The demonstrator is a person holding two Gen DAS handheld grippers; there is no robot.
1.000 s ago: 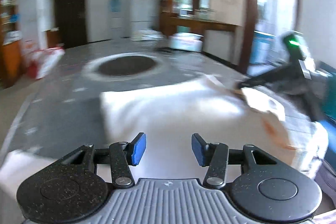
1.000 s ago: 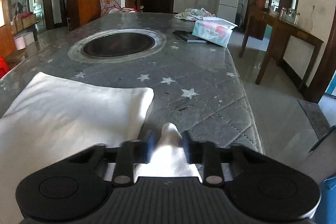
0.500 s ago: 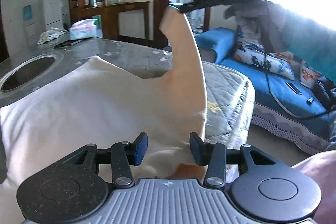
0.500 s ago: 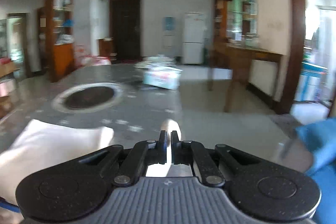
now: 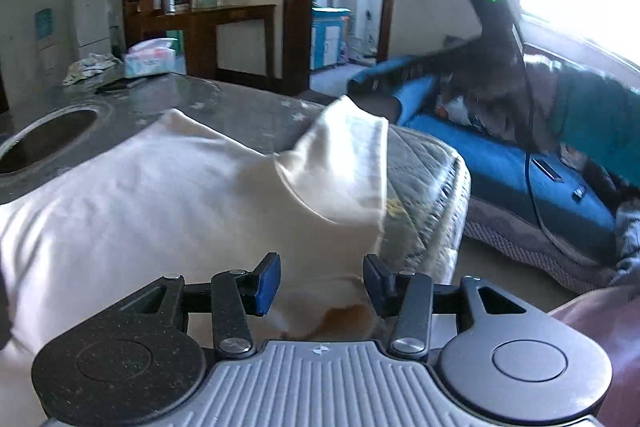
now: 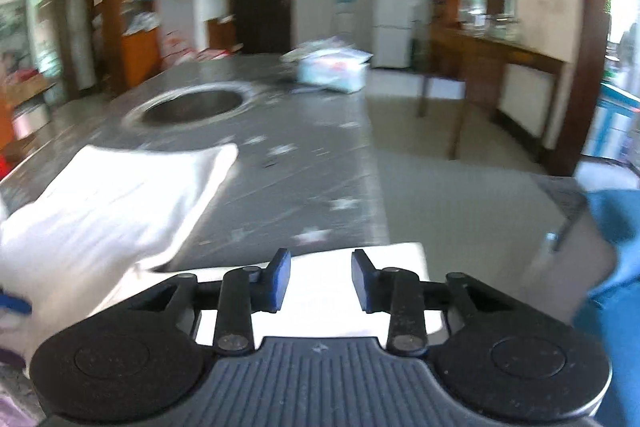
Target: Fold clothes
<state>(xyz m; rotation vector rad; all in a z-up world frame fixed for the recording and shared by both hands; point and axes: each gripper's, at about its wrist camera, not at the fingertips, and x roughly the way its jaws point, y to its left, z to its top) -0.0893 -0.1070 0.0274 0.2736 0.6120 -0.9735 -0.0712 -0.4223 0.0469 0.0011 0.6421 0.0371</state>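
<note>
A cream-white garment (image 5: 160,195) lies on the grey quilted table (image 5: 432,163). One sleeve (image 5: 348,163) stands up in a fold near the table's right edge, with nothing holding it. My left gripper (image 5: 320,281) is open just above the garment's near edge, its jaws apart with cloth between them. My right gripper (image 6: 320,281) is open and empty over a flat white part of the garment (image 6: 360,259); the rest of the cloth (image 6: 112,203) lies to its left. The right gripper also shows in the left wrist view (image 5: 496,15), raised at the right, blurred.
A round dark opening (image 6: 192,105) is set in the table's middle. A tissue box (image 6: 332,73) and a crumpled cloth (image 5: 88,65) lie at the far end. A blue sofa (image 5: 520,167) stands right of the table, a wooden sideboard (image 6: 492,67) further back.
My right gripper has opened and let go of the sleeve, which has dropped from raised to slumped on the garment. The right gripper has moved away to the right. My left gripper stays open.
</note>
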